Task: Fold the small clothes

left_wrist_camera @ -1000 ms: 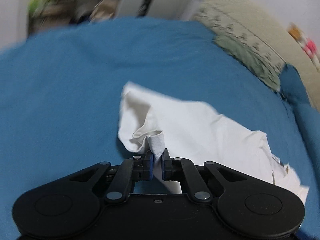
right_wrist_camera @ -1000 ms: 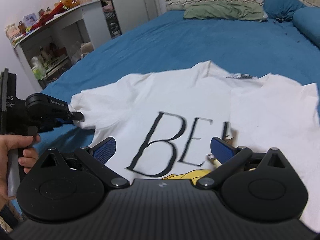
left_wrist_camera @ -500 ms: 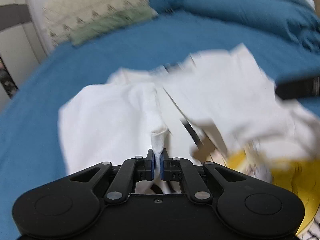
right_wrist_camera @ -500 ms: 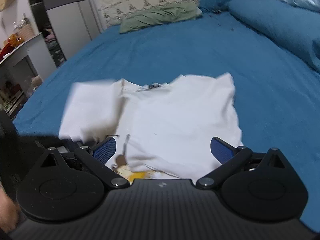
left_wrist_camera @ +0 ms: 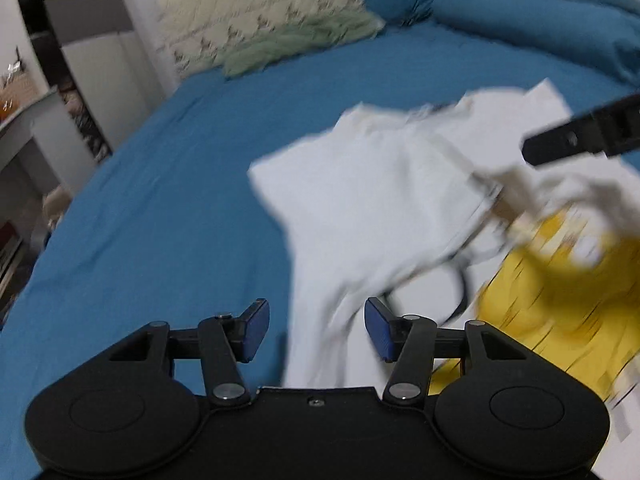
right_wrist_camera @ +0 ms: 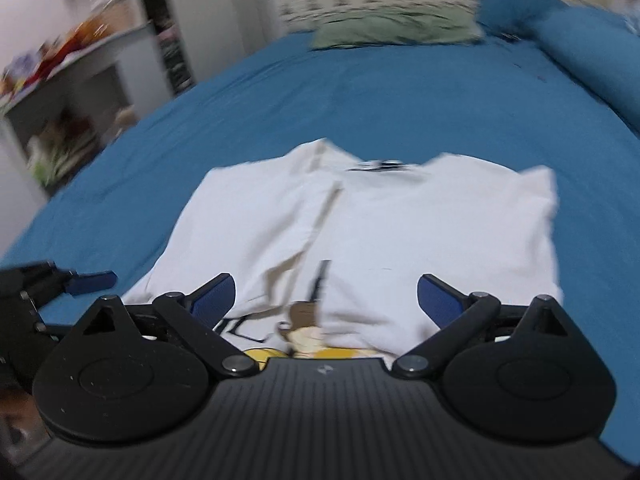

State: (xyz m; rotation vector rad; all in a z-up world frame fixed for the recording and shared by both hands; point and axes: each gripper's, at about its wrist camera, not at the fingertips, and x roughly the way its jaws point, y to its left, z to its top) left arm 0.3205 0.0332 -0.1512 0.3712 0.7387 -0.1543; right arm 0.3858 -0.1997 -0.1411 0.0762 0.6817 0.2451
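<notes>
Bedding in blue cotton [right_wrist_camera: 360, 92] is carrying a white printed cotton T-shirt [right_wrist_camera: 360, 232], lying partly folded near the bed's front edge.
Both sides of the shirt are lying turned inward; the right hand-held gripper [right_wrist_camera: 326, 300] is hovering wide open above its hem, and the left hand-held gripper [left_wrist_camera: 316, 330] is gaping beside its left edge, gripping nothing.

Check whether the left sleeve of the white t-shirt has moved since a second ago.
Yes. The white t-shirt now has its left sleeve folded inward over the chest, toward the middle and away from the bare blue bedsheet where it lay. The left gripper is open.
</notes>
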